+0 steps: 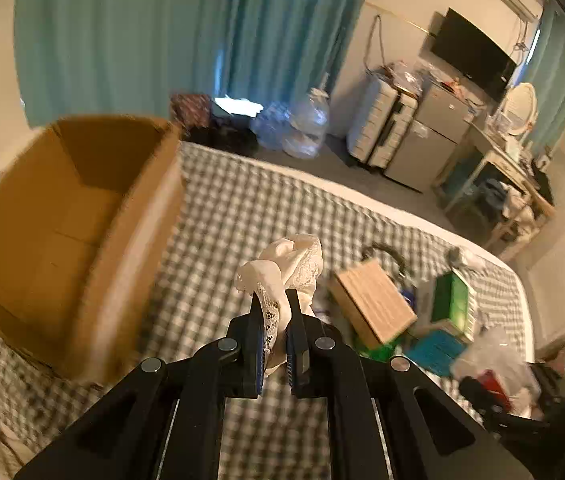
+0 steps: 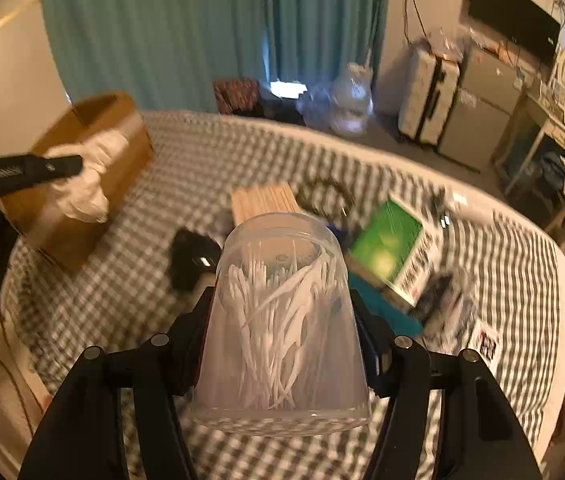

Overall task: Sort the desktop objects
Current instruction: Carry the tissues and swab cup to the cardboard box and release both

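Cotton-swab jar: clear, clamped between the right gripper fingers, lifted above the checked bedspread.
Lace cloth: pinched in the nearly closed left gripper, hanging loose, near the box.
Remaining clutter: wooden block, green box, mid-bed right.
Cardboard box: open, far left.
Advice: carry the cloth fully over the rim before releasing; keep the jar level, grip firm.

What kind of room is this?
Probably a bedroom: a grey-and-white checked bed fills the middle, teal curtains hang behind it, and a white hard-shell suitcase stands by the wall.
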Demonstrator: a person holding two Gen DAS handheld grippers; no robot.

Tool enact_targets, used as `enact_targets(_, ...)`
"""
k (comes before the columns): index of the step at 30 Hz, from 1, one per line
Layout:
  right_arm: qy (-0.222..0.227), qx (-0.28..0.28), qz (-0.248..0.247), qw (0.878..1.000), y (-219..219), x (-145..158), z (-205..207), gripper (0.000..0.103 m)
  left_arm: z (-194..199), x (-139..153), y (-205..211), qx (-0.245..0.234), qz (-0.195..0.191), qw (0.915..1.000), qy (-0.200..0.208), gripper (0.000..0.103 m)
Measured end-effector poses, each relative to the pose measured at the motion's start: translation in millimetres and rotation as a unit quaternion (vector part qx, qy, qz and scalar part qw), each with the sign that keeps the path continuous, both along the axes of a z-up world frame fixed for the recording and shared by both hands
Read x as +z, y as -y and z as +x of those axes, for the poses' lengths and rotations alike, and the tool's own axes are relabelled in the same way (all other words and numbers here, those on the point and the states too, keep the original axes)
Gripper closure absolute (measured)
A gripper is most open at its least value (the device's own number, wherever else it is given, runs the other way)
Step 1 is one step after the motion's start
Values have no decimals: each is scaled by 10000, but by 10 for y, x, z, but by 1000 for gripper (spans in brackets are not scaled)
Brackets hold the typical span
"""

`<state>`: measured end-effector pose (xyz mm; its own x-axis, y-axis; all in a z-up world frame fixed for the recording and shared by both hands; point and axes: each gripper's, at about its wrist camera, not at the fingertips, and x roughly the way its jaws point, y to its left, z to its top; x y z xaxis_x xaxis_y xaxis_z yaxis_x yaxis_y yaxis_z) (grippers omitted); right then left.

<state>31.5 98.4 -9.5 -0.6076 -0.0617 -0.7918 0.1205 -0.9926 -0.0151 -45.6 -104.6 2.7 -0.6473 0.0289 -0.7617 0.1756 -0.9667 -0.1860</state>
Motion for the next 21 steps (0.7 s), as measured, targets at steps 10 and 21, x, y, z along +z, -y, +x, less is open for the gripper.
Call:
enact_targets(10,-408,483,747,9952,570,105,-77,42,5,-5,337,349,8,9993,-118,95)
enact_targets(21,-1079,544,676,9904,843,451,-258,42,-91,48,559,391,157,9989,-198,95)
